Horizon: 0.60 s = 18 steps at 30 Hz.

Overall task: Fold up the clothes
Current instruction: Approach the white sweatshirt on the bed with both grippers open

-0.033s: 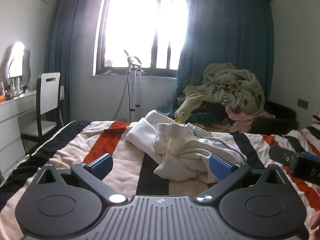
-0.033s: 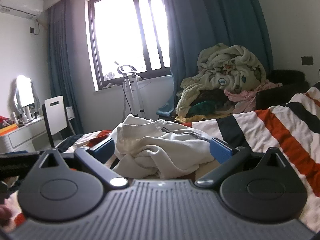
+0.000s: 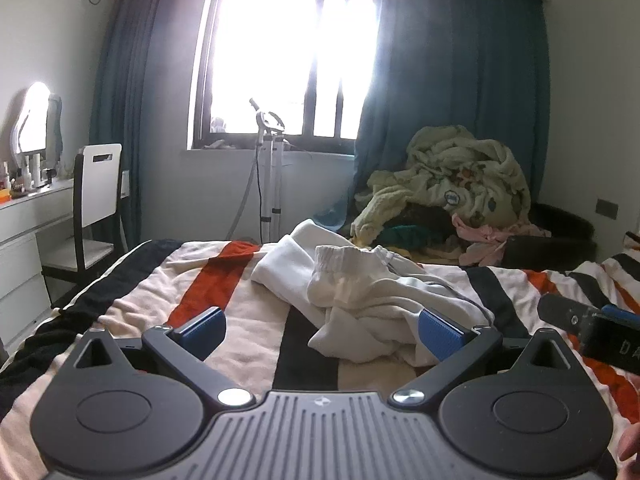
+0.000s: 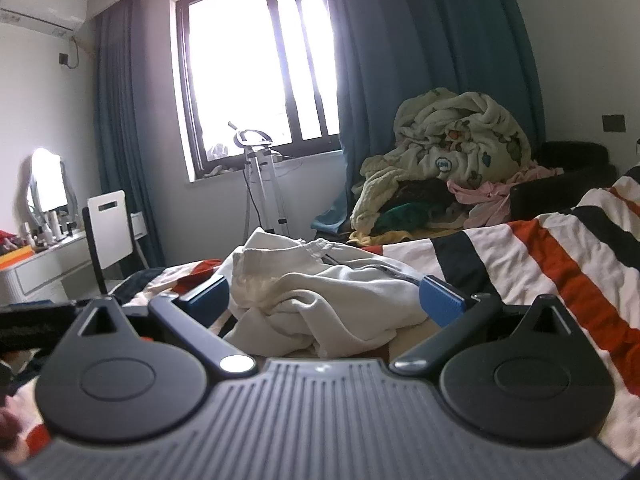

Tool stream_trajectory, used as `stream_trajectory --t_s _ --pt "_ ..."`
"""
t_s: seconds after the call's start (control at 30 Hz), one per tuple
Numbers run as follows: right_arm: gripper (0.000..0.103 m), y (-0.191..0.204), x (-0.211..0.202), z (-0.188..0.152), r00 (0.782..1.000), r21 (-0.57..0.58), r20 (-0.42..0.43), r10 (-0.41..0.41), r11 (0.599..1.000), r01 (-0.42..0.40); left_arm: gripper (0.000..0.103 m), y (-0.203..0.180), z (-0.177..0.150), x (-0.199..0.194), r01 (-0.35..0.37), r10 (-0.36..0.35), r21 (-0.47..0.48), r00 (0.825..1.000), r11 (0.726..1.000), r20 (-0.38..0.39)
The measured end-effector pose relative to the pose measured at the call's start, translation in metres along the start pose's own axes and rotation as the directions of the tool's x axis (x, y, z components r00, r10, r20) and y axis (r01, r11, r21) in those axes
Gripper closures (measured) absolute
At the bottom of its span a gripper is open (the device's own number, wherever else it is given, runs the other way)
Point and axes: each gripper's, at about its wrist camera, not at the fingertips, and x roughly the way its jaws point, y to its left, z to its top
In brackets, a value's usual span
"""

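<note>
A crumpled white garment (image 3: 360,292) with an elastic waistband and a drawstring lies on the striped bed cover (image 3: 224,284). My left gripper (image 3: 320,334) hovers low over the bed just in front of the garment. It is open, with nothing between its blue pads (image 3: 202,332). In the right wrist view the same garment (image 4: 320,296) fills the gap ahead of my right gripper (image 4: 324,300), which is also open and holds nothing. The right gripper's black body (image 3: 592,328) shows at the right edge of the left wrist view.
A heap of blankets and clothes (image 3: 452,184) sits on a dark seat beyond the bed. A garment steamer stand (image 3: 270,168) is under the window. At the left are a white chair (image 3: 96,192) and a dressing table (image 3: 32,208) with a lit mirror.
</note>
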Motion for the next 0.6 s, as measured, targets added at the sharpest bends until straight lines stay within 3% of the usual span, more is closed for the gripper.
stream_trajectory --t_s 0.2,0.6 --pt "0.000 -0.010 0.001 0.004 0.999 0.038 -0.029 0.017 0.999 -0.015 0.000 -0.002 -0.004 -0.004 -0.008 0.008 0.013 1.000 1.000 0.008" --pt "0.000 0.001 0.001 -0.003 1.000 -0.009 -0.022 0.002 1.000 -0.002 0.000 0.000 0.001 -0.010 -0.021 0.020 0.001 1.000 1.000 0.023"
